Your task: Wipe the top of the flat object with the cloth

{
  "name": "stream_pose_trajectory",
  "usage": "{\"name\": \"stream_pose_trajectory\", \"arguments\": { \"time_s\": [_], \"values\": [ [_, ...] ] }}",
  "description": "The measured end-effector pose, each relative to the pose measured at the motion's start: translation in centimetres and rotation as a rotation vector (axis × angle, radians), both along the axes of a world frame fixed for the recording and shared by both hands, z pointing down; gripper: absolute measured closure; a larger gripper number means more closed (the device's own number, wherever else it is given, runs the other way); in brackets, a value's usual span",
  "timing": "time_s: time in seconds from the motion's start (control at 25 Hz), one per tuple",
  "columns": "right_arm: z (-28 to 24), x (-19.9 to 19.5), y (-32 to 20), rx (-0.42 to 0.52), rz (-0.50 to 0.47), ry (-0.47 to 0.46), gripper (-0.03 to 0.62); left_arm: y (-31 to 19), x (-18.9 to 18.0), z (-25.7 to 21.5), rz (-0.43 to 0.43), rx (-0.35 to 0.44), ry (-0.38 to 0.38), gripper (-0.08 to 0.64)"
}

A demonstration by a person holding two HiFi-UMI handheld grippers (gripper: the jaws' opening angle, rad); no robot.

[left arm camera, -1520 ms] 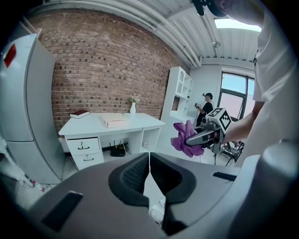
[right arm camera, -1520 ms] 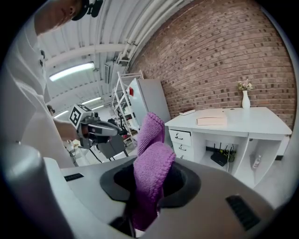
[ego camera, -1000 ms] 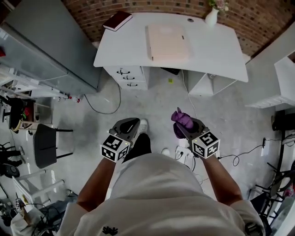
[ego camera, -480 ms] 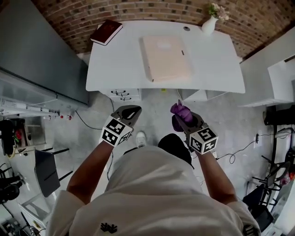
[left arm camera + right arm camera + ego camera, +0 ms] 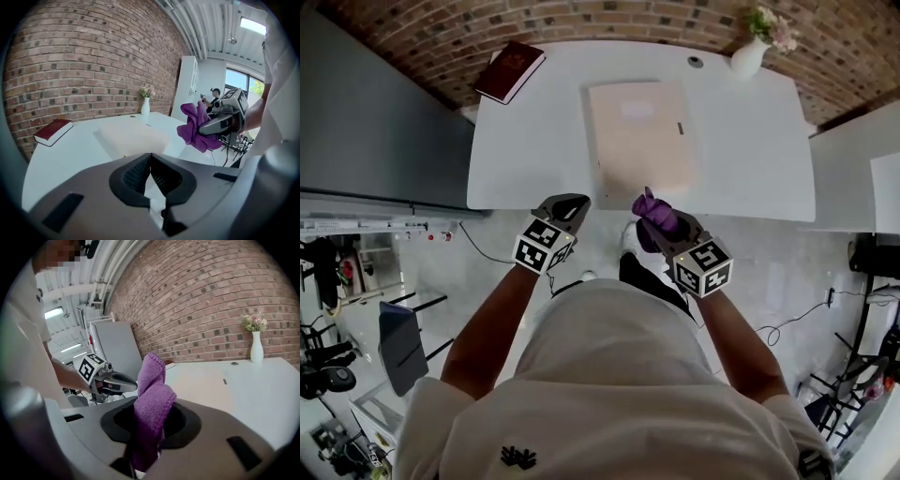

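Note:
A flat pale pink object (image 5: 639,134) like a closed laptop lies in the middle of the white desk (image 5: 534,141); it also shows pale in the left gripper view (image 5: 133,136). My right gripper (image 5: 652,214) is shut on a purple cloth (image 5: 654,212), held just at the desk's near edge in front of the flat object. The cloth (image 5: 152,401) stands bunched up between the jaws. My left gripper (image 5: 572,206) is shut and holds nothing, level with the desk's near edge, left of the flat object. From the left gripper view the cloth (image 5: 197,129) hangs at the right.
A dark red book (image 5: 509,70) lies at the desk's far left corner, a white vase with flowers (image 5: 750,54) at the far right. A brick wall runs behind the desk. A grey cabinet (image 5: 375,122) stands left, a dark chair (image 5: 398,342) lower left.
I have walked toward the desk: both grippers, a second ago over the floor well short of it, now reach its near edge. The cloth stays gripped.

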State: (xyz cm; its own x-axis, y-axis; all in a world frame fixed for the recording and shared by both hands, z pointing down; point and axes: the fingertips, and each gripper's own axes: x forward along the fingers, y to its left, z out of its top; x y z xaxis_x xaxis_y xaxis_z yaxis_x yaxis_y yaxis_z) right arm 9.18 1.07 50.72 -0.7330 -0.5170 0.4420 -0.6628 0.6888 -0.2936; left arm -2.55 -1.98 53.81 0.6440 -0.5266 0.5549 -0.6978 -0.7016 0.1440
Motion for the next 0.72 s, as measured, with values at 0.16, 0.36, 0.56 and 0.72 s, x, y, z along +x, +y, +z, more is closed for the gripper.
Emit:
{"name": "stream_pose_trajectory", "arguments": {
  "time_s": [0.16,0.36,0.56,0.72],
  "values": [
    [1.4,-1.3,-4.0,-0.037,-0.084,-0.035,0.466,-6.1,0.6,1.0,-0.033,-0.004,-0.060,0.535],
    [3.3,-3.5,-7.1,-0.078,-0.180,-0.046,0.466,-11.3,2.3,2.6,-0.027,-0.038,-0.098,0.535],
    [5.3,-6.0,-8.5,-0.106,-0.220,-0.005,0.466,-13.6,3.5,5.2,0.051,-0.072,-0.136,0.535],
    [7.2,-7.2,-9.4,-0.131,-0.216,0.047,0.466,-14.3,3.8,7.0,0.124,-0.085,-0.165,0.535]
  ]
}}
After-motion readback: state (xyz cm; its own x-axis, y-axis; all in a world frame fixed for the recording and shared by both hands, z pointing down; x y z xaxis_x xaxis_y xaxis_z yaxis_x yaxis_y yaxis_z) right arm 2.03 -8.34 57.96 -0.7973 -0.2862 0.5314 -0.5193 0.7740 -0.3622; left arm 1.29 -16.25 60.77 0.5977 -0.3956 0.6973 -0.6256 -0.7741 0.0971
